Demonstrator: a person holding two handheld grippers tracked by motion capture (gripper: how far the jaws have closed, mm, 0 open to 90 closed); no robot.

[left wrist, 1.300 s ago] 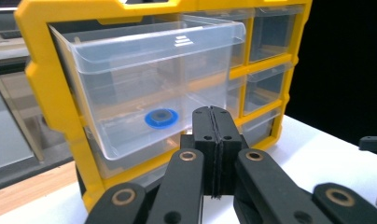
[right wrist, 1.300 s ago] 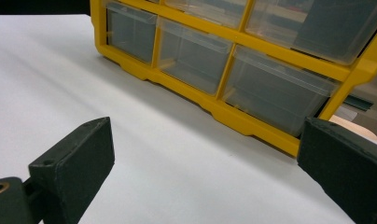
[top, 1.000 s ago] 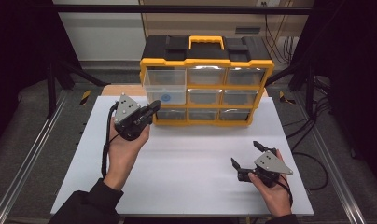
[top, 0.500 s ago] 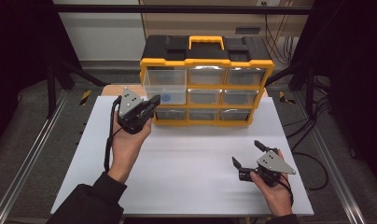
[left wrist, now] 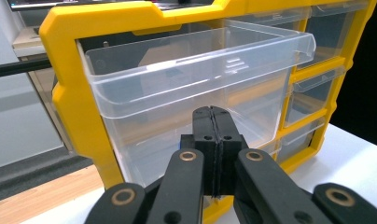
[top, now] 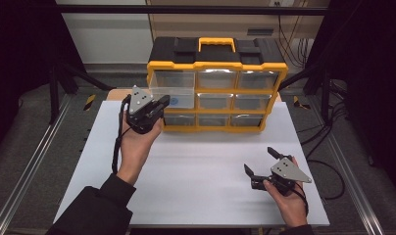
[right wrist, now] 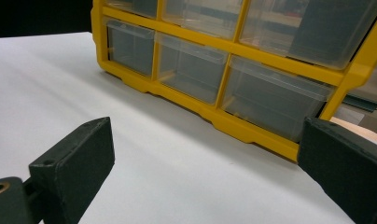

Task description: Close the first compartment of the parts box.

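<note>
L gripper (top: pixel 162 104) sits at the front of the clear drawer (top: pixel 172 96), top-left slot of the yellow organizer (top: pixel 216 64), w/ jaws pressed flat together; in the left gripper view the tips (left wrist: pixel 213 122) are against the drawer's (left wrist: pixel 196 88) front wall, but whether they pinch anything can't be told. Drawer is pulled partway out of its bay, long axis running front-to-back, open end toward the person, lip jutting past the frame. Organizer stands upright at the far edge of the white table (top: pixel 196 171). R gripper (top: pixel 260 162) rests low on the table near the front right, well apart from the organizer, jaws spread wide, holding nothing.
</note>
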